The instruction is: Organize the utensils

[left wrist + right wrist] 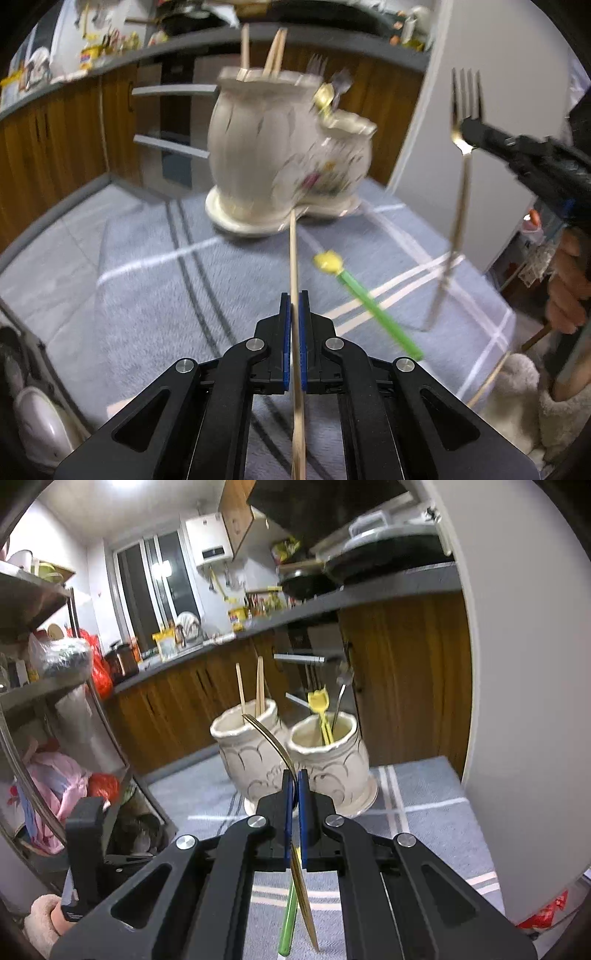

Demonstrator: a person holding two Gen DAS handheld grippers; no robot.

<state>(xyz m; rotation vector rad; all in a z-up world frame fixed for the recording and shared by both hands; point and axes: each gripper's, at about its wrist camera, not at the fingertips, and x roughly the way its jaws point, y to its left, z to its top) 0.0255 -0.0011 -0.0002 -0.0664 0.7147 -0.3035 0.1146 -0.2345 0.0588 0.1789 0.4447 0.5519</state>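
My left gripper (pixel 294 295) is shut on a wooden chopstick (pixel 293 254) that points toward the cream twin-pot ceramic holder (pixel 266 147). My right gripper (pixel 469 134) is shut on a gold fork (pixel 460 192), held upright with tines up, right of the holder. In the right wrist view my right gripper (pixel 294 773) clamps the fork (pixel 269 738) in front of the holder (pixel 328 771). The left pot holds chopsticks (pixel 259 686); the right pot holds a yellow-topped utensil (pixel 318 701) and metal utensils. A green stick with a yellow top (pixel 354 291) lies on the cloth.
A grey striped cloth (pixel 147 258) covers the table. Wooden cabinets (pixel 55 140) and a cluttered counter stand behind. A white panel (pixel 480 110) rises at the right. A metal shelf rack (pixel 55 701) stands at the left in the right wrist view.
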